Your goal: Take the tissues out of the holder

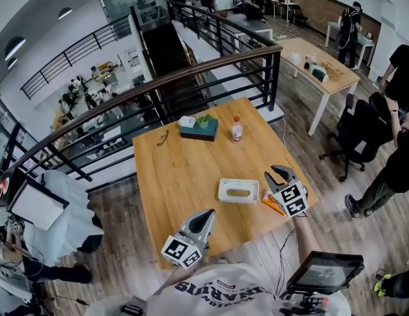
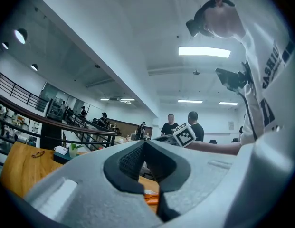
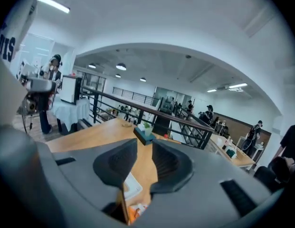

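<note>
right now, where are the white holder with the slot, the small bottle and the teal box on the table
white holder (image 1: 238, 184): head view, on its top face beside the slot
small bottle (image 1: 236, 133): head view, on its body below the cap
teal box (image 1: 198, 134): head view, on its near side wall

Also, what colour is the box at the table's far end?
The box is dark teal; the head view shows it best.

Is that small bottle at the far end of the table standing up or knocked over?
Standing upright. The bottle has its cap on top and its base on the wooden table, beside the dark teal box.
</note>
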### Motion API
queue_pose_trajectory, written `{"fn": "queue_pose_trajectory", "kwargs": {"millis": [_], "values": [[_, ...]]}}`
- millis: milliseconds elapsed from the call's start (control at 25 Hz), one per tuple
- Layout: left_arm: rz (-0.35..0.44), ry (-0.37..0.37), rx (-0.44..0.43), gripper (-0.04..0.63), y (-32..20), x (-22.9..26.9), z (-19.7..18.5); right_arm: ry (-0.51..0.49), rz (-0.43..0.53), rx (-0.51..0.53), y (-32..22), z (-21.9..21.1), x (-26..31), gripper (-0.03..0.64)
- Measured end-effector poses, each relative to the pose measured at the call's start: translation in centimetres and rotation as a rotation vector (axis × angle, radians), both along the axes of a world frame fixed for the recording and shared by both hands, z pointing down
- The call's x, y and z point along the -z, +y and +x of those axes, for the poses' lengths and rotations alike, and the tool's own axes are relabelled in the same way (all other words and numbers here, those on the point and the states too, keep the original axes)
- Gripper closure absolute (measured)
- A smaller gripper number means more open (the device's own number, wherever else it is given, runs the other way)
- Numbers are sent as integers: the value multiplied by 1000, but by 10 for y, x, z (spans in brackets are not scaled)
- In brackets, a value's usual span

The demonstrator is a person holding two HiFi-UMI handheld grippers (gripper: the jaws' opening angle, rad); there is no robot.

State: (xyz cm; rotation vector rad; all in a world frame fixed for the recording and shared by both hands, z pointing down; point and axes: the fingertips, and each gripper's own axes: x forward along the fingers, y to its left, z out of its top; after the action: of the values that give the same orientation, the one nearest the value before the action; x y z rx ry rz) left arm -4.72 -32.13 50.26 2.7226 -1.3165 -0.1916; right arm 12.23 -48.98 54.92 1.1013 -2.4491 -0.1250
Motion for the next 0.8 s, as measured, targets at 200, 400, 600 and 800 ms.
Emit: {"fn": "queue_pose_trajectory", "kwargs": {"millis": [200, 400, 600, 800], "values": [[16, 15, 6, 595, -5, 7, -4, -144, 32, 54, 47, -25, 43, 598], [40, 28, 4, 595, -6, 13, -12, -287, 4, 96, 92, -51, 54, 609], [42, 23, -1, 595, -13, 14, -15, -386, -31, 58, 103, -59, 51, 609], [32, 32, -16, 595, -12, 12, -14, -375, -25, 25, 116, -62, 50, 609]]}}
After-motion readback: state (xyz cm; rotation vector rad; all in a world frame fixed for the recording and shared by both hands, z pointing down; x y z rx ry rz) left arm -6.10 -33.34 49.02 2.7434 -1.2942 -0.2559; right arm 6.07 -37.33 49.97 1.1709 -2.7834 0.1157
